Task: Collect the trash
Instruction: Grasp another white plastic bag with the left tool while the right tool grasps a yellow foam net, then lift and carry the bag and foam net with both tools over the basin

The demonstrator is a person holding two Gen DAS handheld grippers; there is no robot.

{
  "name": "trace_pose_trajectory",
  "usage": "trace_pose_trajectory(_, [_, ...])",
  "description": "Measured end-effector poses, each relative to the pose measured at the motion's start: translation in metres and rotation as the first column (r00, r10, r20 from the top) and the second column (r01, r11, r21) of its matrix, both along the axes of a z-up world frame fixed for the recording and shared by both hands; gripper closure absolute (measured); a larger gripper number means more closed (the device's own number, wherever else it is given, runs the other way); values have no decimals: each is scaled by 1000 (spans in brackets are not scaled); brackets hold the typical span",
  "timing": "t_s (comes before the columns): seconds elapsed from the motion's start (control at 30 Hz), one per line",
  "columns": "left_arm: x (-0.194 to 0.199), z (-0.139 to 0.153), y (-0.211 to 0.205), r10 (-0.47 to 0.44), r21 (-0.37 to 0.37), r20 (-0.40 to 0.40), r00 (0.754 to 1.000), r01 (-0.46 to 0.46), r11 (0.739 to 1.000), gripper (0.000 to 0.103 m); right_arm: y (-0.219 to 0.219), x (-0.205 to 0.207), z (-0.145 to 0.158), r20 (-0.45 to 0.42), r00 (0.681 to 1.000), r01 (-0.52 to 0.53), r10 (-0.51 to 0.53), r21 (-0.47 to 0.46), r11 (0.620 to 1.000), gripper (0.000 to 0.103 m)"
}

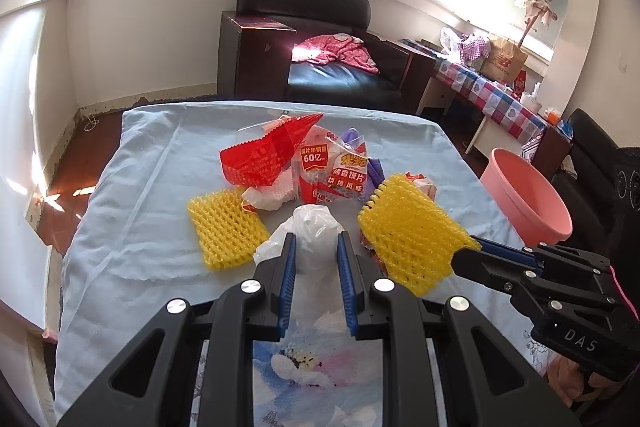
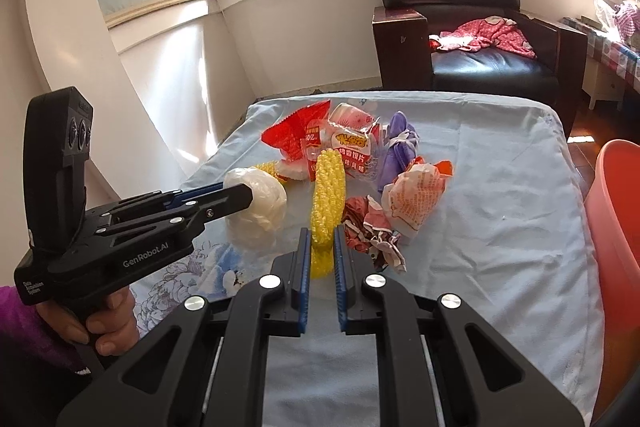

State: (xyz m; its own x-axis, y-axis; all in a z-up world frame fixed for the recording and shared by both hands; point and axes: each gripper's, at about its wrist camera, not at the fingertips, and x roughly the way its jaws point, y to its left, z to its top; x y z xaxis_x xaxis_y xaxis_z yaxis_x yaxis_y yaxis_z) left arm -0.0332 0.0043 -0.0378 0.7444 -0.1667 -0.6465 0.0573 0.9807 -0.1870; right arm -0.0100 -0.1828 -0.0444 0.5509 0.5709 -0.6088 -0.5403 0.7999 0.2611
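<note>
The left gripper (image 1: 316, 247) was clamped on a white bag (image 1: 314, 227) low in the centre of the left wrist view. The right gripper (image 2: 322, 243) pinched a yellow net (image 2: 328, 187), lifted edge-on in the middle of the right wrist view. A second net (image 1: 226, 227) lay flat at centre left on the blue cloth (image 1: 132, 187), near red wrappers (image 1: 260, 159). A pink tub (image 1: 528, 199) stood at the right edge, beside the table.

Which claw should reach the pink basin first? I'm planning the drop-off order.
Right claw, probably: it grips the yellow foam net, and the pink basin sits on its side. The left claw holds a white plastic bag.
</note>
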Motion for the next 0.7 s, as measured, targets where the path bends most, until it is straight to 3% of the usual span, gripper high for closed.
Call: trace_pose_trajectory(0.7, [9,36,-28,-39,-16,101,994,41,999,84,-42,-4,20,79,988,127,-130,46,991,92])
